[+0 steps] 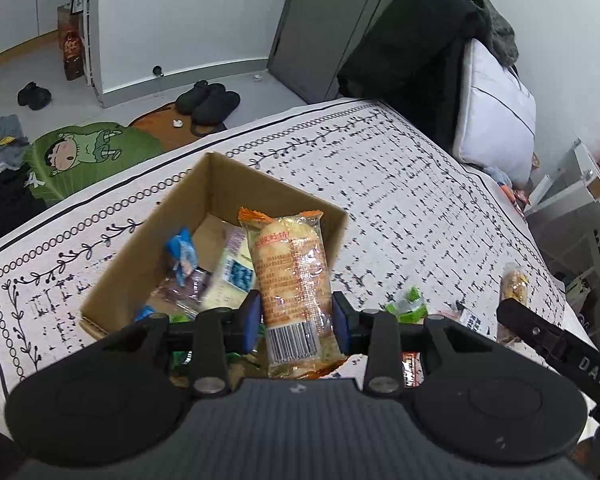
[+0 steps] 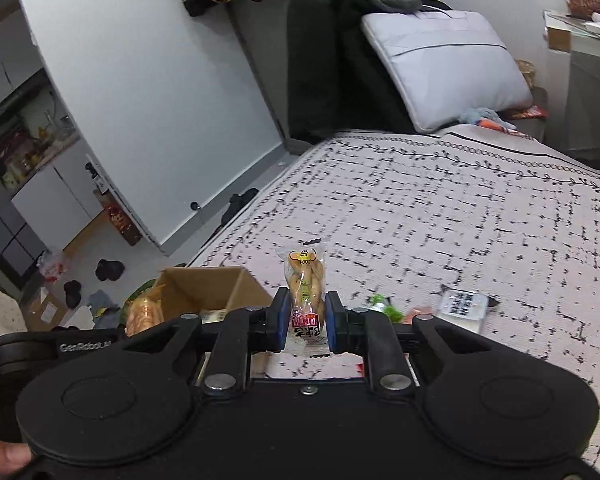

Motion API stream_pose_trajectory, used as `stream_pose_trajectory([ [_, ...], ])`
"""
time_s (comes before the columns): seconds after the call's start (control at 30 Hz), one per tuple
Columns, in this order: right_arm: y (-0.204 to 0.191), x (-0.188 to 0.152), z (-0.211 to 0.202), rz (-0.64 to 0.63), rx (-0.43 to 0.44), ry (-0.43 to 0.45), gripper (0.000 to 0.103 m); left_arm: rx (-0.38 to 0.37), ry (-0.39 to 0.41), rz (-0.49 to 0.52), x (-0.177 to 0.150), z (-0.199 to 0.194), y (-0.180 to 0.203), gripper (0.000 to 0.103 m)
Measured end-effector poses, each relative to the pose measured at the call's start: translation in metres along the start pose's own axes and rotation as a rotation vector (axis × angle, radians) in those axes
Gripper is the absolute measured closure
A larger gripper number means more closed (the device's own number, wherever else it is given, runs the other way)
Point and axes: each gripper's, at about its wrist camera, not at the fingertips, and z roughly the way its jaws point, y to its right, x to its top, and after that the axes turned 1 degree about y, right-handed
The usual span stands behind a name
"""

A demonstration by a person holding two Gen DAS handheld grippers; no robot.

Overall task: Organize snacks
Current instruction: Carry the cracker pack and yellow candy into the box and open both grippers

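Note:
My left gripper (image 1: 296, 320) is shut on an orange-wrapped bread packet (image 1: 290, 276), held upright over the near part of an open cardboard box (image 1: 216, 188). Several snack packets lie inside the box, among them a blue one (image 1: 182, 254). My right gripper (image 2: 303, 322) is shut on a small clear packet of yellowish snacks (image 2: 305, 284), above the bed to the right of the cardboard box (image 2: 204, 286). The left gripper's bread packet (image 2: 144, 312) shows at the box's left side in the right wrist view.
The box stands on a white bedcover (image 1: 400, 184) with black marks. Loose snacks lie on it: a green packet (image 1: 406, 306), a white packet (image 2: 462, 306), a yellow one (image 1: 514, 284). A pillow (image 2: 444, 64) and dark clothes (image 2: 332, 64) sit at the bed's far end. Shoes (image 1: 208, 102) are on the floor.

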Motion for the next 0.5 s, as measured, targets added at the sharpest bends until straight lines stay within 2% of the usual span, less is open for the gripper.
stream_pose_trajectory([
  [0.5,-0.046,-0.012,0.025,0.028,0.096,-0.001,0.085,-0.008,0.003,-0.038,0.029,0.007,-0.046,0.067],
])
